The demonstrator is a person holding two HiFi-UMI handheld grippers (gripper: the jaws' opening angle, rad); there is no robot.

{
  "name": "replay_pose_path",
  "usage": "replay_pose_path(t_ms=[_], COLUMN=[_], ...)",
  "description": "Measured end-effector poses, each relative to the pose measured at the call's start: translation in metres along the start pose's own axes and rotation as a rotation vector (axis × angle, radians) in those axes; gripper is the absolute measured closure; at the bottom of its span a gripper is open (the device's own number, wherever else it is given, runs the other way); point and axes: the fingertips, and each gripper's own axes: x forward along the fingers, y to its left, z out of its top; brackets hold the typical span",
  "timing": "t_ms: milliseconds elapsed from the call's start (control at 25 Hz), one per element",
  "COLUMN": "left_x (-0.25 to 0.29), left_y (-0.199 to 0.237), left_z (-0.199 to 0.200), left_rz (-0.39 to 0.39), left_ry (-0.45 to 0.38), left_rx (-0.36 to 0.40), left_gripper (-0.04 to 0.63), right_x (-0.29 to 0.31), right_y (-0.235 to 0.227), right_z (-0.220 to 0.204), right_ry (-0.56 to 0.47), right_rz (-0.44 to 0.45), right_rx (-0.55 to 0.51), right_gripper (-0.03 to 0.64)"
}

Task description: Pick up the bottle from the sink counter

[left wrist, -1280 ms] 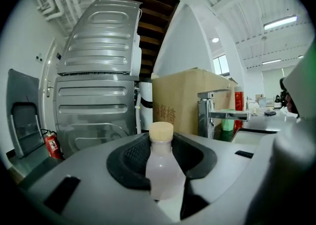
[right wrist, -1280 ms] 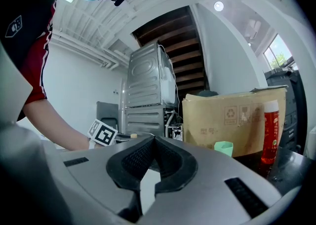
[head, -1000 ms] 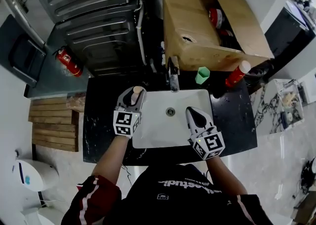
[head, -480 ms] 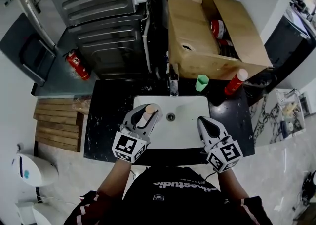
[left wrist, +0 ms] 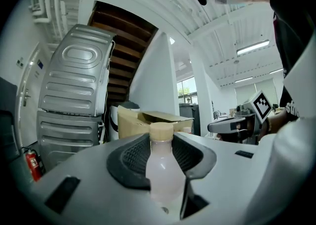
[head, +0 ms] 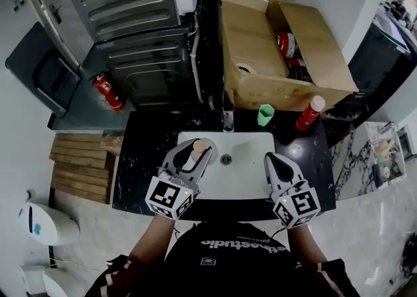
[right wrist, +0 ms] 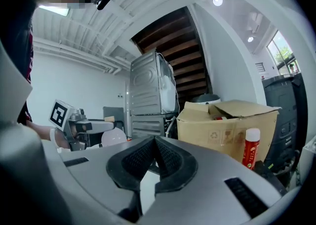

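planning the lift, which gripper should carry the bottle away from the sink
Left. The left gripper is clamped on the bottle, whose cap shows between the jaws, over the left side of the sink. The right gripper is shut, empty and apart from it.

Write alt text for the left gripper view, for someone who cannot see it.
Two dark-padded jaws grip a pale, cloudy bottle with a tan cap at the centre of the picture. Behind it stand a grey metal appliance at left and an open cardboard box.

Behind the sink (head: 242, 175) stands the faucet (head: 228, 117), with a cup (head: 265, 115) and a can (head: 309, 113) to its right.
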Motion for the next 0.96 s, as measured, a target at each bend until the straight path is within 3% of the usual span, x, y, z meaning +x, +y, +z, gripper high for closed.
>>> replay_pose_path(t_ms=[960], left_x=[-0.001], left_y=[-0.009], left_z=[0.015], left_rz=[0.002], left_ry=[-0.018], left_rx=[-0.011], left_gripper=[0.449], right_x=[-0.004], right_y=[0.008], right_z=[0.008], right_ry=[-0.043], right_rz=[0.021], right_rx=[-0.011], right_gripper=[0.580])
